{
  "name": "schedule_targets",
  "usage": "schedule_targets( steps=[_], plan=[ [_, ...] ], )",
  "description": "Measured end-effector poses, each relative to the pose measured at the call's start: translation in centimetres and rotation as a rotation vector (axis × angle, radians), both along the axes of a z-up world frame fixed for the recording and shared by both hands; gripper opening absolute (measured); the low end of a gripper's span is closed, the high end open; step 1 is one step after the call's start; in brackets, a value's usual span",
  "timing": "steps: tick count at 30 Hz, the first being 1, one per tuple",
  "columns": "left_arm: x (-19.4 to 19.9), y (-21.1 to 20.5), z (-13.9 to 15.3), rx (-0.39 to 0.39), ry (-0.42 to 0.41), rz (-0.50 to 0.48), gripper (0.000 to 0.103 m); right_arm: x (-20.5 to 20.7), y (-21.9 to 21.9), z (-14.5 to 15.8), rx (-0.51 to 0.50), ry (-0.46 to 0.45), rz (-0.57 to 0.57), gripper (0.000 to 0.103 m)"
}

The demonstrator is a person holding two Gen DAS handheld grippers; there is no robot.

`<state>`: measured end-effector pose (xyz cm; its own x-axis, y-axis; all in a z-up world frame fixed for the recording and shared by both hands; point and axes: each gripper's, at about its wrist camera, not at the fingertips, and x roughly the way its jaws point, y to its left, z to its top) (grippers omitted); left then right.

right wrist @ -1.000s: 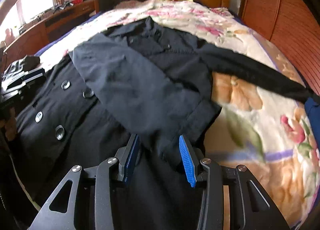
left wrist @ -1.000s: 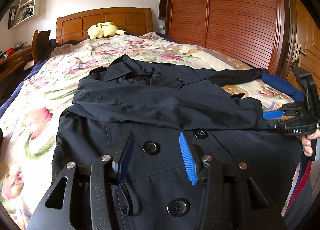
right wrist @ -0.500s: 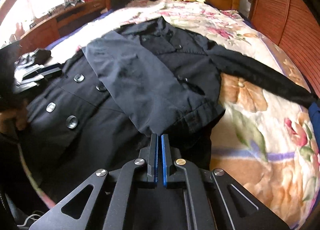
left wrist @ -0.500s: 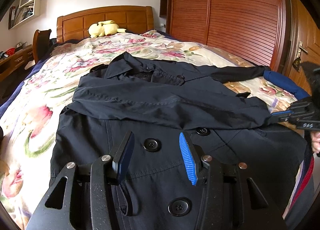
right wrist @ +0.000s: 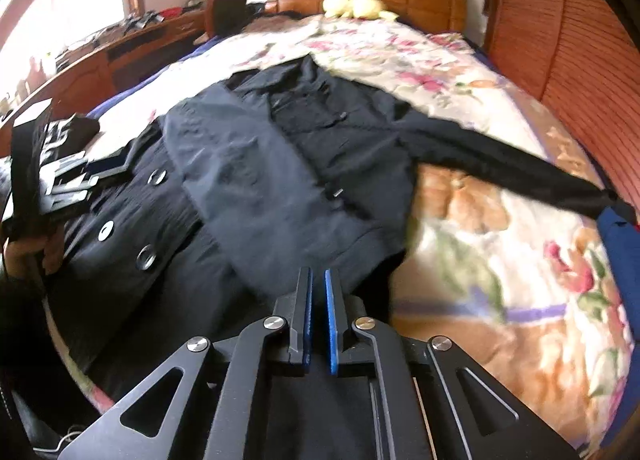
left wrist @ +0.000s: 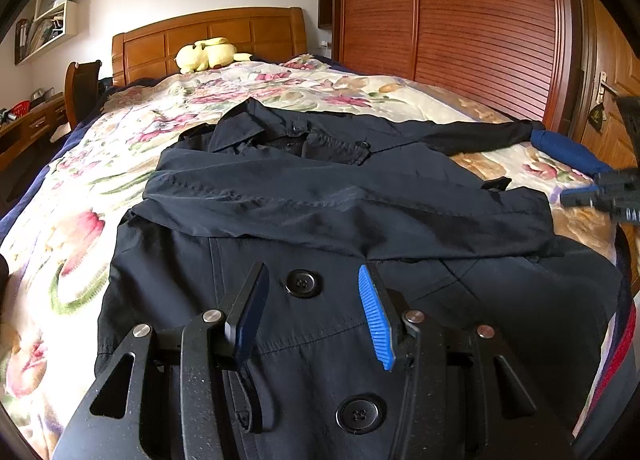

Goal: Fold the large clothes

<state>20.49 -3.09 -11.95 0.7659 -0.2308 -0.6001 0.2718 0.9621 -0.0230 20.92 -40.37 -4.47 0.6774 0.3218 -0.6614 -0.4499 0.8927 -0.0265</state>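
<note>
A large black double-breasted coat (left wrist: 320, 220) lies front-up on the floral bedspread (left wrist: 72, 228). One sleeve (left wrist: 340, 208) is folded across the chest; the other sleeve (left wrist: 472, 132) stretches out toward the wardrobe. My left gripper (left wrist: 312, 300) is open and empty, hovering over the coat's lower front near its buttons. My right gripper (right wrist: 317, 300) has its jaws nearly closed with a thin gap and nothing between them, above the coat (right wrist: 280, 164) near the folded sleeve's cuff (right wrist: 360, 236). It shows blurred at the right edge of the left wrist view (left wrist: 600, 196).
A yellow plush toy (left wrist: 208, 54) lies by the wooden headboard (left wrist: 208, 36). A slatted wooden wardrobe (left wrist: 460, 20) runs along the bed's right side. A blue cloth (left wrist: 568, 148) lies at the far sleeve's end. A desk and chair (right wrist: 224, 16) stand on the left.
My right gripper closed from open, then drew back and up from the folded sleeve's cuff with nothing in it. The sleeve stays laid across the chest. My left gripper has barely moved.
</note>
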Motion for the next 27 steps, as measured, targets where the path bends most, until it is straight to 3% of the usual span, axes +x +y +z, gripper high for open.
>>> schedule_targets(
  steps=[2,4,6,8,18,27],
  plan=[
    [0.0,0.0,-0.1,0.002,0.002,0.0,0.048,0.8,-0.8,0.8,0.004,-0.025,-0.024,0.015],
    [0.1,-0.1,-0.1,0.003,0.005,0.0,0.048,1.8,-1.6,1.4,-0.003,-0.051,-0.051,0.03],
    [0.1,-0.1,-0.2,0.003,0.009,0.002,0.048,2.9,-2.3,1.9,-0.011,-0.075,-0.078,0.054],
    [0.2,0.0,-0.3,0.0,0.014,0.005,0.048,4.4,-3.0,2.2,-0.021,-0.09,-0.107,0.062],
    [0.5,0.3,-0.6,-0.012,0.029,0.021,0.048,13.0,-6.2,1.9,-0.04,-0.09,-0.252,0.066],
    [0.7,0.6,-0.8,-0.027,0.05,0.026,0.048,21.7,-10.1,0.4,-0.035,-0.023,-0.427,0.067]
  ],
)
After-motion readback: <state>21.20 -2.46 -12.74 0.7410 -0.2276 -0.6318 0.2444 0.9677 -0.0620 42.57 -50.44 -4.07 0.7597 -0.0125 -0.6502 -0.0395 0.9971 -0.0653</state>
